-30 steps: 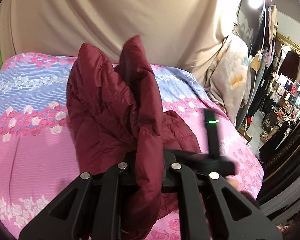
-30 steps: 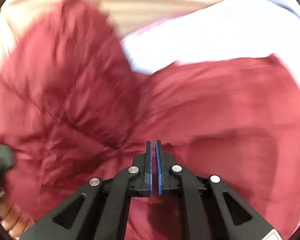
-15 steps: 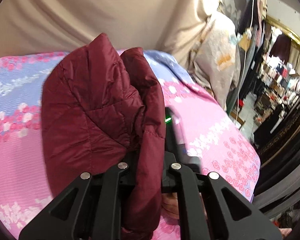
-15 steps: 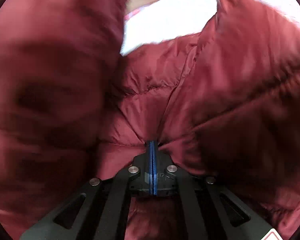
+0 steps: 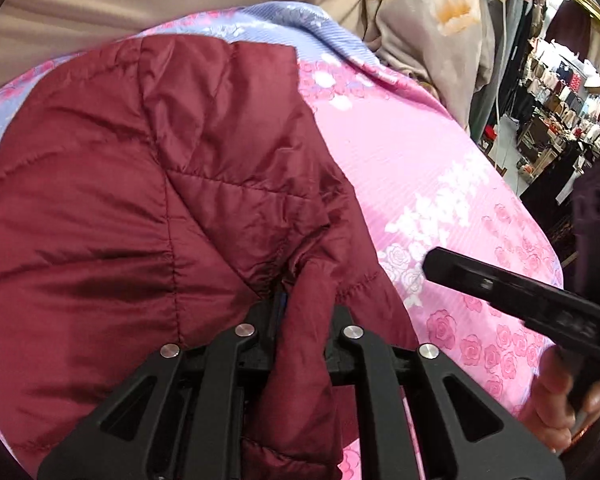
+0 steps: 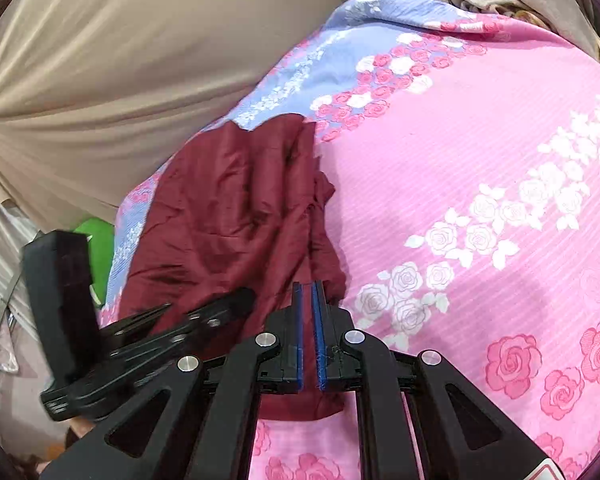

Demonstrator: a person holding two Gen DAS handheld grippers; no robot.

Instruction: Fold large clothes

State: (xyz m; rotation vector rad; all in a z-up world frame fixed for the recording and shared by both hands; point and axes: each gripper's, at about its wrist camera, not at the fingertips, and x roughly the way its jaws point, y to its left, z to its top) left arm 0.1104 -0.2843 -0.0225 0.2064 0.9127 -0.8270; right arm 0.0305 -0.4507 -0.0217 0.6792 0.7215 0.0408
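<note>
1. Maroon quilted nylon fills the left wrist view: the jacket (image 5: 148,208) lies folded in a thick pile on the floral bedspread (image 5: 420,168), and the left gripper (image 5: 304,312) has its jaws pinching a rolled edge of it, a bunched ridge of fabric running back between them. Those jaws have just been easing apart a little, with the cloth still between them.
2. In the same view the right gripper (image 5: 432,266) shows at the right edge, carried by a hand (image 5: 560,404) over bare bedspread, clear of the jacket.
3. To finish this fold well, I would lower the pinched edge flat onto the pile before letting go; released high, slick padded fabric is likely to spring open.
4. In the right wrist view the right gripper (image 6: 309,308) has its blue-lined jaws nearly pressed together, a thin gap between them and nothing in it. They have just been opening slightly. The jacket (image 6: 236,208) lies ahead and to the left, just past their tips.
5. The left gripper (image 6: 236,300) reaches onto the jacket's near edge here.
6. The free right jaws could press the pile's top down to keep the layers from sliding.
</note>
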